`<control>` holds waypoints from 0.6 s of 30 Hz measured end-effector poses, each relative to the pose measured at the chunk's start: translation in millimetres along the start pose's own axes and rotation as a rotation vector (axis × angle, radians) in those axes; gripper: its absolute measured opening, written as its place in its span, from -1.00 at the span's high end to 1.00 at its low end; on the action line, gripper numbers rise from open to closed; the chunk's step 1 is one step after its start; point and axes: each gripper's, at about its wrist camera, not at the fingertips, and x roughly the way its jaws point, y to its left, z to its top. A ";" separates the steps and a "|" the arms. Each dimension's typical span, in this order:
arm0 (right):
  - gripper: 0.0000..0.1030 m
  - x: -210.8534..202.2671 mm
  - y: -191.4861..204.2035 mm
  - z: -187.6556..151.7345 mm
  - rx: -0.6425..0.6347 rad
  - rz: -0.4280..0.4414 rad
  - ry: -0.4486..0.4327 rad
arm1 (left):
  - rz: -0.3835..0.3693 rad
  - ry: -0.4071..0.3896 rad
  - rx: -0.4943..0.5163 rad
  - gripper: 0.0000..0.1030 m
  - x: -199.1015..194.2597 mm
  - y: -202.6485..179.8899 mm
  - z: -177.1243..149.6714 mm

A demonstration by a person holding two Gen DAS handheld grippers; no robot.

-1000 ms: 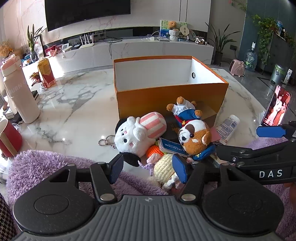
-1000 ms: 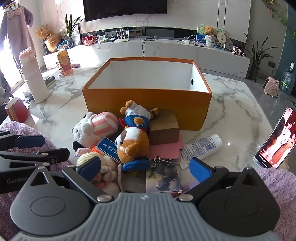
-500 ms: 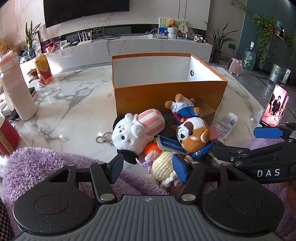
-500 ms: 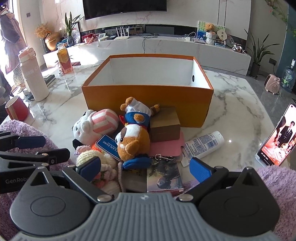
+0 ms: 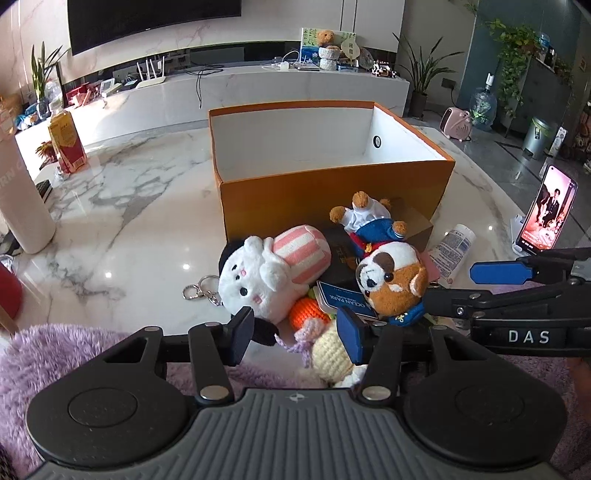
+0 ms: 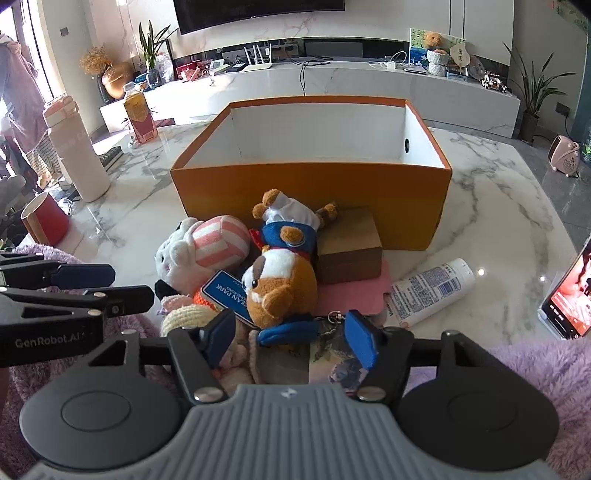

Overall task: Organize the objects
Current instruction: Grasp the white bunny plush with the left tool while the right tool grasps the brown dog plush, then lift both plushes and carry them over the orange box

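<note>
Just ahead of right claw: brown dog plush, long axis running away toward orange box beyond. Jaws just narrowed, spread, nothing pinched. Left claw likewise narrowed, spread, empty, over knitted doll; dog ahead-right. Right nearer.

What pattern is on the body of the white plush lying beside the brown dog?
Pink and white stripes on the white plush; clearest in the left wrist view.

Sunlit marble wall behind a long white console (potted plants nearby).
</note>
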 end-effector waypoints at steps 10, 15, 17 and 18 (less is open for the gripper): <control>-0.25 33.6 -6.5 30.5 0.034 0.055 0.011 | 0.075 0.047 0.190 -0.15 51.2 3.3 18.3; -0.23 55.3 -15.6 38.2 0.080 0.084 0.057 | 0.059 0.096 0.309 -0.15 70.1 -2.2 16.4; -0.22 64.2 -17.5 39.9 0.092 0.099 0.076 | 0.087 0.118 0.351 -0.17 78.6 -4.2 15.3; -0.22 68.2 -17.7 40.6 0.094 0.103 0.084 | 0.094 0.125 0.372 -0.20 81.9 -5.0 14.7</control>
